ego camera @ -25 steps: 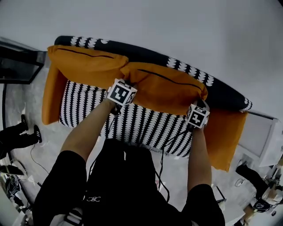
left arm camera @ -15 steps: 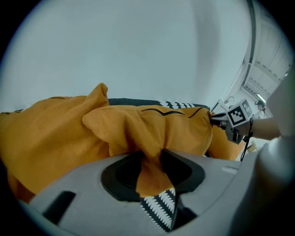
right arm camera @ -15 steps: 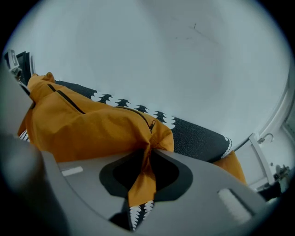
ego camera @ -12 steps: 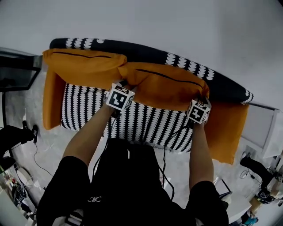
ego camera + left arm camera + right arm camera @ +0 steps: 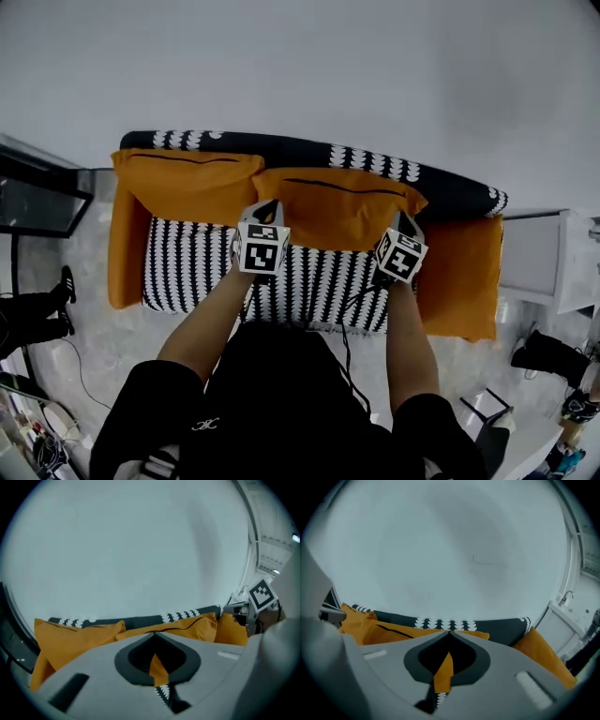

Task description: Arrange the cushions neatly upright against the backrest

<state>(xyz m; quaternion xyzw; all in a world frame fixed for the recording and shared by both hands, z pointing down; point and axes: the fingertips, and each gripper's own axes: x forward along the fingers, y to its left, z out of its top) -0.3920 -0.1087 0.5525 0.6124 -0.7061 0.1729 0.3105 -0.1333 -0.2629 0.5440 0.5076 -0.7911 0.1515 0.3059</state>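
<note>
Orange middle cushion (image 5: 337, 204) stands upright against the sofa backrest (image 5: 450, 192), upper centre of the frame. The left gripper (image 5: 266, 210) and right gripper (image 5: 404, 221) sit at its lower corners, both clenched tip to tip with nothing visibly pinched. A second cushion (image 5: 187, 183) stands to its left.

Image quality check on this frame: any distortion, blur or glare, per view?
Head view: fisheye bows the sofa backrest, corners vignette, light flat, no glare, orange cushion sharp. Left gripper view: heavy fisheye, black rim, close-up jaws soft, backrest beyond clearer. Right gripper view: same, bare wall fills most of it.
</note>
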